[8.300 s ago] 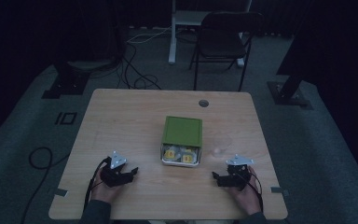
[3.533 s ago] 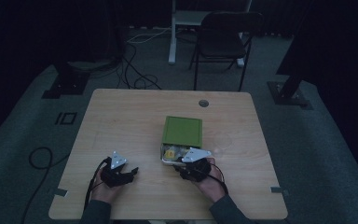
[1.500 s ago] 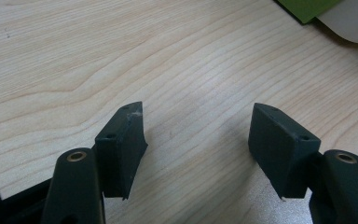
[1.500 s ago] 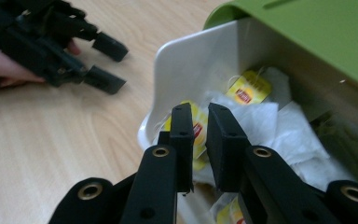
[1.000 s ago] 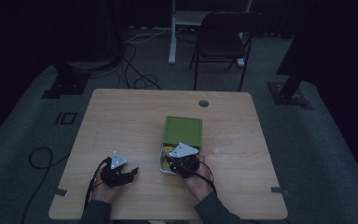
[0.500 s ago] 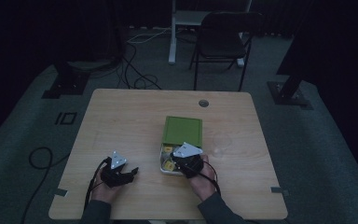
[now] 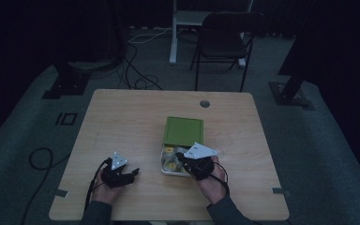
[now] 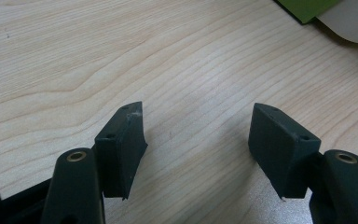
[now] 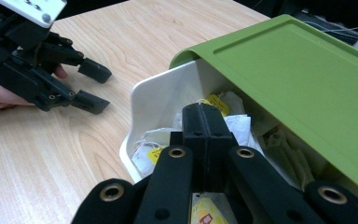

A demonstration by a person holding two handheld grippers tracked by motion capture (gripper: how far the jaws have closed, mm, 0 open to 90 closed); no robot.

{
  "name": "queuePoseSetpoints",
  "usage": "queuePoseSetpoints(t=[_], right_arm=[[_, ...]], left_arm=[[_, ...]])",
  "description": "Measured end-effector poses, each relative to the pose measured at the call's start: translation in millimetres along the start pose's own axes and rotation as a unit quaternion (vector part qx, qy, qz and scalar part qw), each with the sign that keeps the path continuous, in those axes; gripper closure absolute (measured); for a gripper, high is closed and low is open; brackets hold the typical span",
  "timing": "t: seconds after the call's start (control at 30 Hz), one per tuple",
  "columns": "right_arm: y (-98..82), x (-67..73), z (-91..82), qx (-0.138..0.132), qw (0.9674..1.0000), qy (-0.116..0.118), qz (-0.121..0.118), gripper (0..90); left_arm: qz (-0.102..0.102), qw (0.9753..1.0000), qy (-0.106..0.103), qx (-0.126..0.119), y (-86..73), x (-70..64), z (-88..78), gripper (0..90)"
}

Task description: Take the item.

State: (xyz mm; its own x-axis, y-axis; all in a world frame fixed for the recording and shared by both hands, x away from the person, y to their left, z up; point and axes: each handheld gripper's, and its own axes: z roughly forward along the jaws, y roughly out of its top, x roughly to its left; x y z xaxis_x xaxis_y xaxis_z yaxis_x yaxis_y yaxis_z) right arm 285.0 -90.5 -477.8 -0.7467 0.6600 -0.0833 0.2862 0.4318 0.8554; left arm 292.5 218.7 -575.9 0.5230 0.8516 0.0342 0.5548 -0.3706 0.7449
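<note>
Our right gripper (image 9: 204,114) jaws pressed together over white box (image 9: 158,100); whether tea bag string caught between, cannot tell. Box holds tea bags (image 9: 242,128), yellow tags; green lid (image 9: 298,70) half covers it. Our left gripper (image 8: 196,135) gapes, empty, on table (image 8: 74,56).

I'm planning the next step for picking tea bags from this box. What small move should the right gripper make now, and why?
Probably lift straight up a little. The right gripper is shut over the white box, with a yellow tea bag tag below its jaws. Whether it holds a bag can't be told. The green lid overhangs, so rising avoids it.
</note>
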Motion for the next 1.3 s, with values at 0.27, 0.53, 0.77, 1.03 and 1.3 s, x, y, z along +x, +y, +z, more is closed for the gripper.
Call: queuePoseSetpoints(t=[0.27, 0.53, 0.77, 1.03, 1.3], right_arm=[[3.2, 2.5, -15.3, -0.012, 0.9999, 0.009, -0.004, 90.0], [2.3, 3.9, -22.4, -0.014, 0.9998, 0.012, -0.009, 90.0], [0.2, 3.0, -34.9, -0.018, 0.9996, 0.017, -0.013, 90.0], [-2.9, -1.2, -42.1, -0.020, 0.9996, 0.015, -0.011, 90.0], [-4.7, -4.4, -51.9, -0.020, 0.9996, 0.008, -0.018, 90.0]], left_arm=[[-0.002, 1.0000, 0.000, -0.001, -0.1, -0.3, 0.2, 37.1], [-0.001, 1.0000, 0.000, -0.001, -0.1, -0.2, 0.1, 37.1], [-0.001, 1.0000, 0.000, -0.001, -0.1, -0.2, 0.1, 37.1], [-0.001, 1.0000, 0.000, -0.001, -0.1, -0.2, 0.1, 37.0], [-0.001, 1.0000, 0.000, -0.001, -0.1, -0.2, 0.1, 37.0]])
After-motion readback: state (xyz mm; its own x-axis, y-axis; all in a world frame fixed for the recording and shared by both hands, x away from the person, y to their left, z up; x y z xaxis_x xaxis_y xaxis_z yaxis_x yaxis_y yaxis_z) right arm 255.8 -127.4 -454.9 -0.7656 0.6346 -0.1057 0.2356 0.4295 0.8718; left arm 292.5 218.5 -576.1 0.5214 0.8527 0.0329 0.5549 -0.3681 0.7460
